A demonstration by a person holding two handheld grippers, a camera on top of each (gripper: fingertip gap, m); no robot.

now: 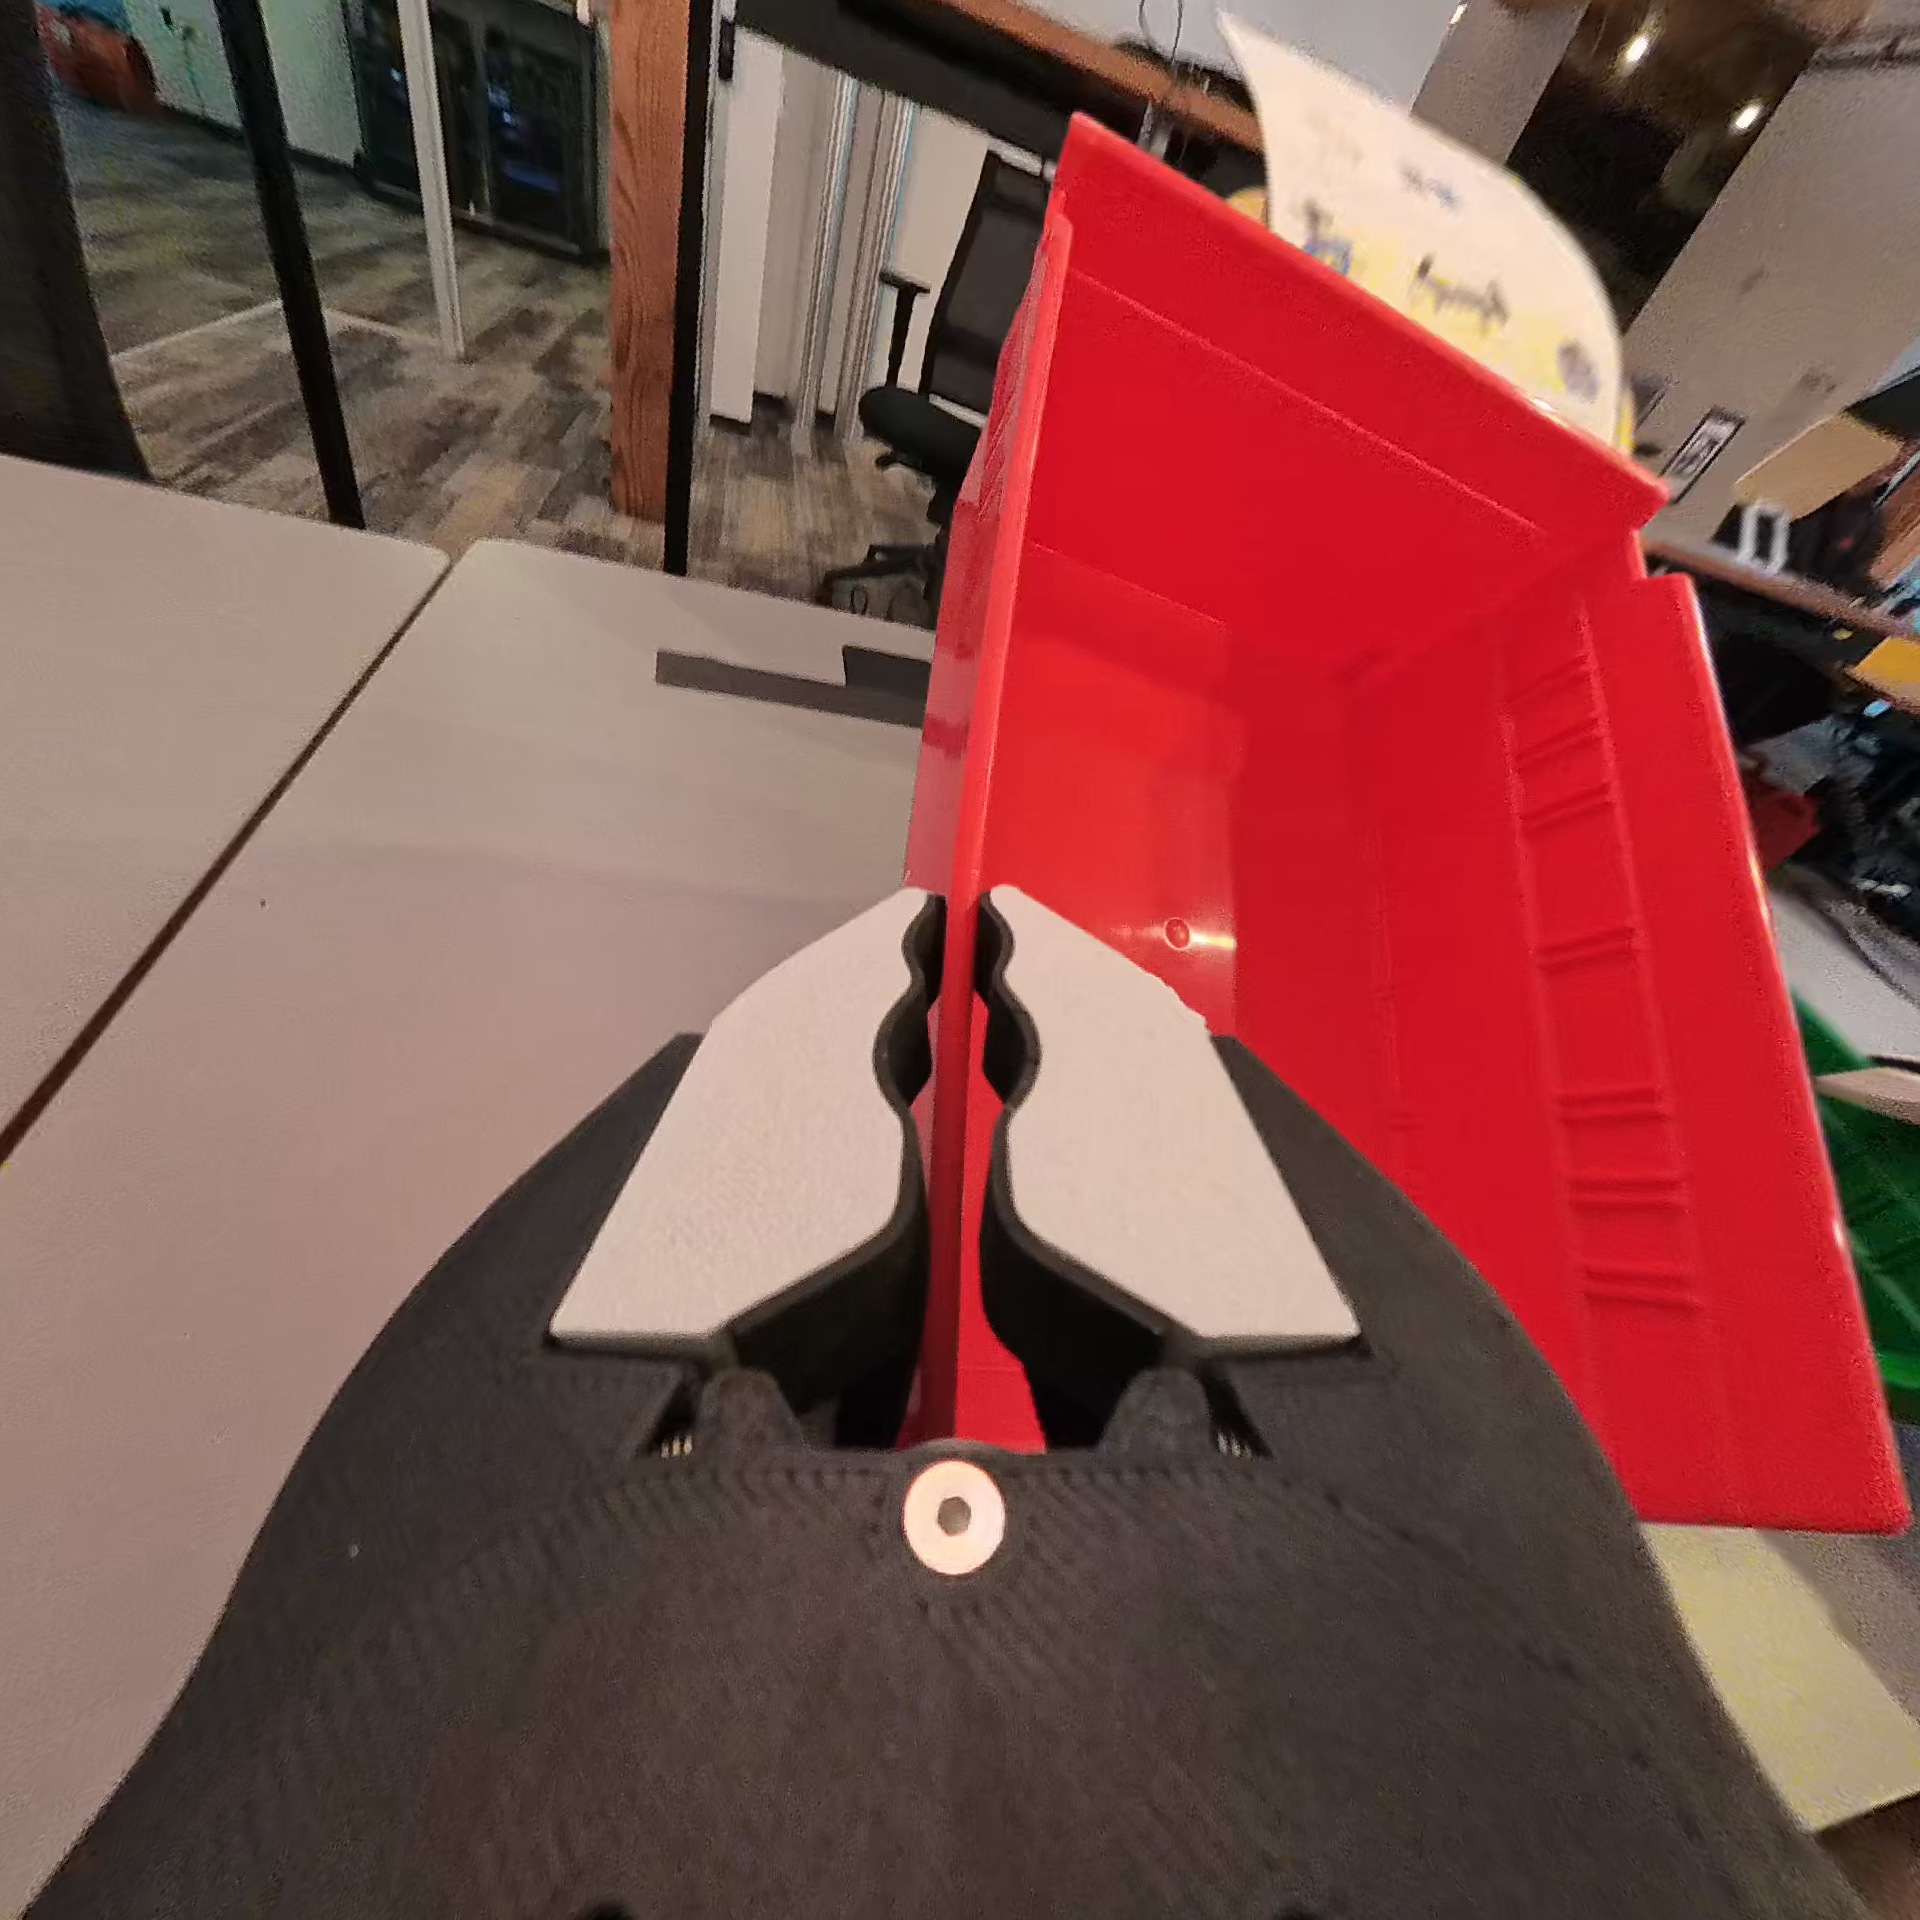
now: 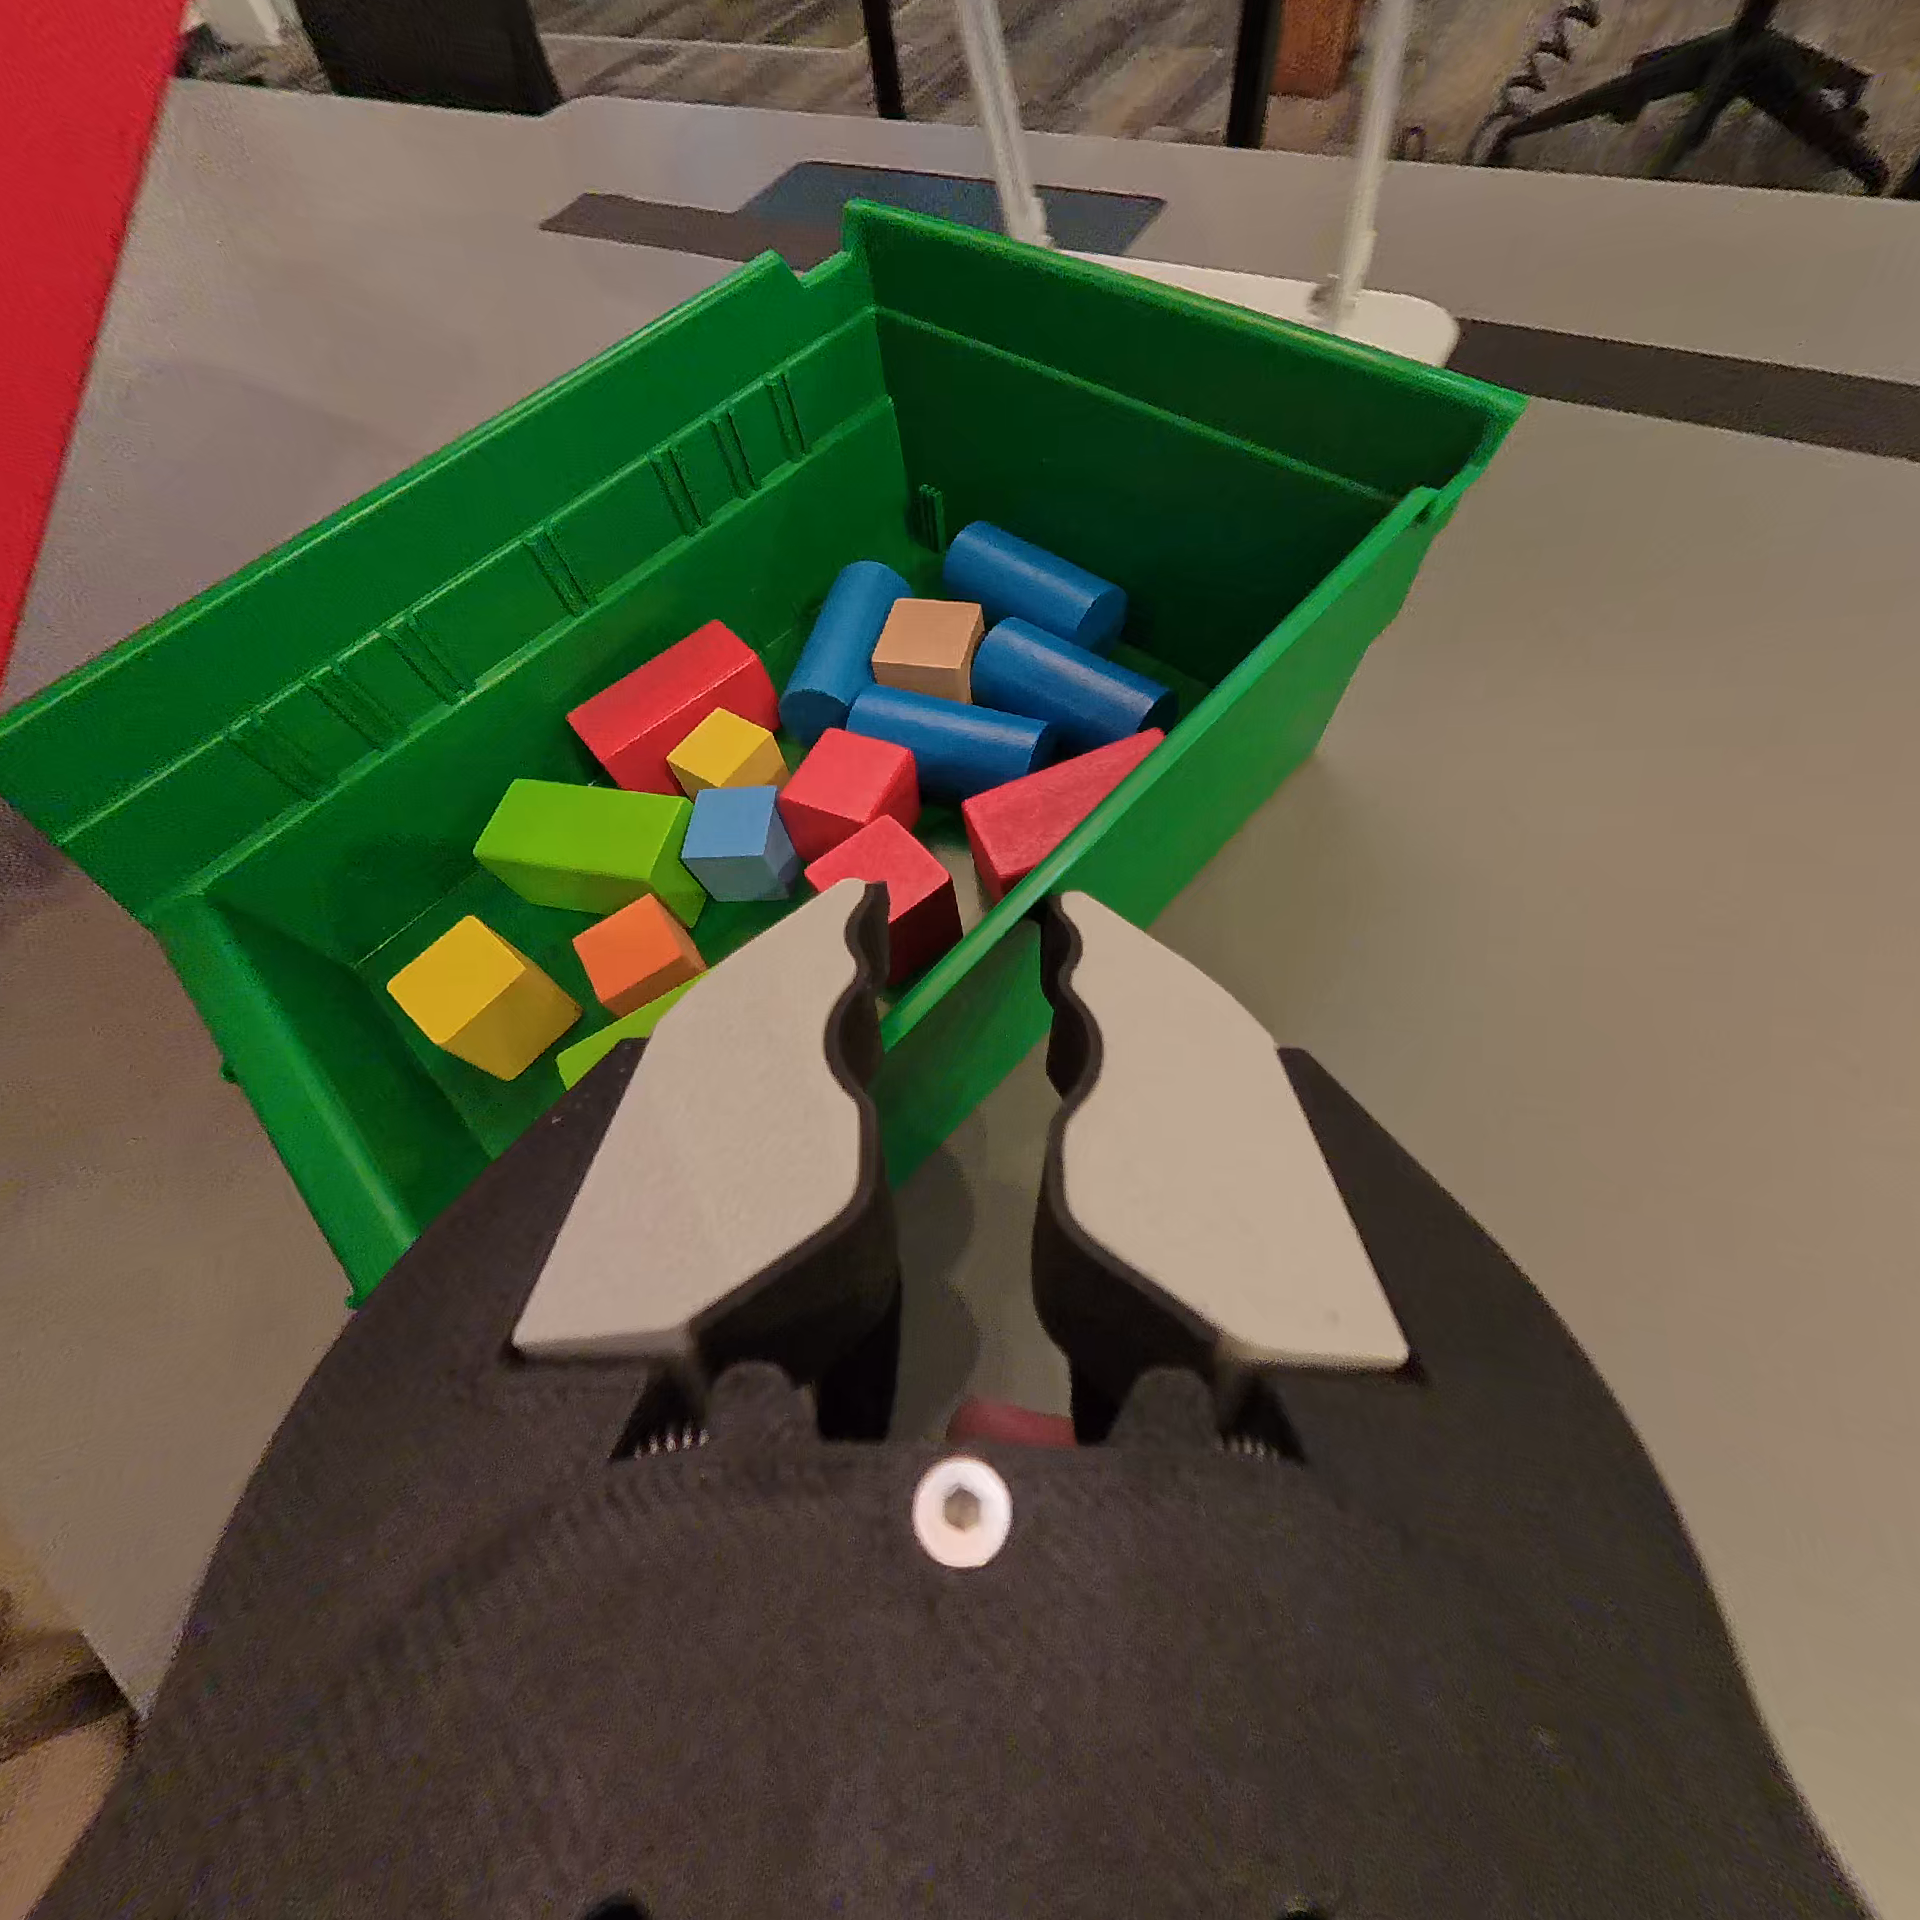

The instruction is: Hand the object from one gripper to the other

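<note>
My left gripper (image 1: 961, 914) is shut on the side wall of an empty red bin (image 1: 1403, 883) and holds it tilted up above the grey table (image 1: 468, 883). A part of the red bin shows at the top left of the right wrist view (image 2: 73, 260). My right gripper (image 2: 961, 904) is open and straddles the right wall of a green bin (image 2: 1143, 447) without closing on it. The green bin stands on the table (image 2: 1610, 831) and holds several coloured wooden blocks (image 2: 847, 784).
A white stand base (image 2: 1351, 312) with two thin poles sits behind the green bin. Dark tape strips (image 1: 769, 675) mark the table. An office chair (image 1: 935, 395) and shelves stand beyond the table's far edge. A green bin corner (image 1: 1860, 1143) shows at the right. My hands' fingertips stand some 45 centimeters from each other.
</note>
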